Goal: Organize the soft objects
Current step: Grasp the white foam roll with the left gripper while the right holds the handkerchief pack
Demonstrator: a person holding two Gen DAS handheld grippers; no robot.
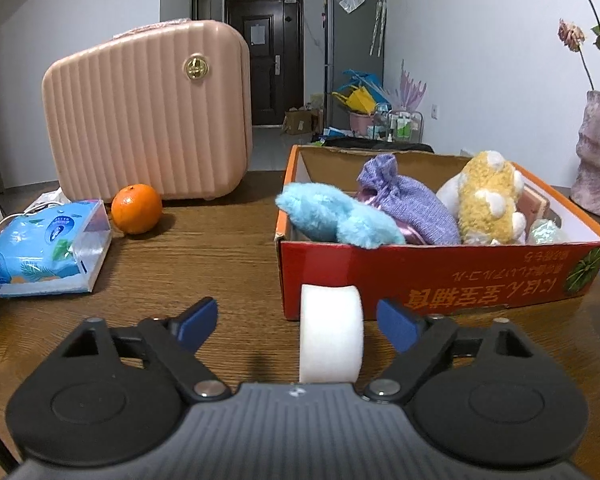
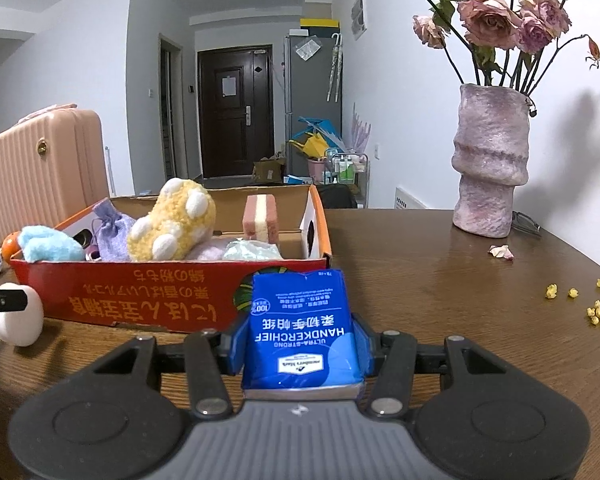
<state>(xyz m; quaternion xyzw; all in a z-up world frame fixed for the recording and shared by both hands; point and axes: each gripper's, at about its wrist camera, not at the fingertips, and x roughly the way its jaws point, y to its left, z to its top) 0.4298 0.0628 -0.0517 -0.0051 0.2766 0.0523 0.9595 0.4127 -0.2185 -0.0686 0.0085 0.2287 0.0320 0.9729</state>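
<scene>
White sponge (image 1: pixel 330 336) stands between the left gripper's (image 1: pixel 298 320) wide jaws, nearer its right pad; the right gripper (image 2: pixel 300 344) clamps a handkerchief pack (image 2: pixel 302 332).

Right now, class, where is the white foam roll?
In the left wrist view, the white foam roll stands on the wooden table between the open fingers of the left hand-held gripper, just before the red box.
</scene>
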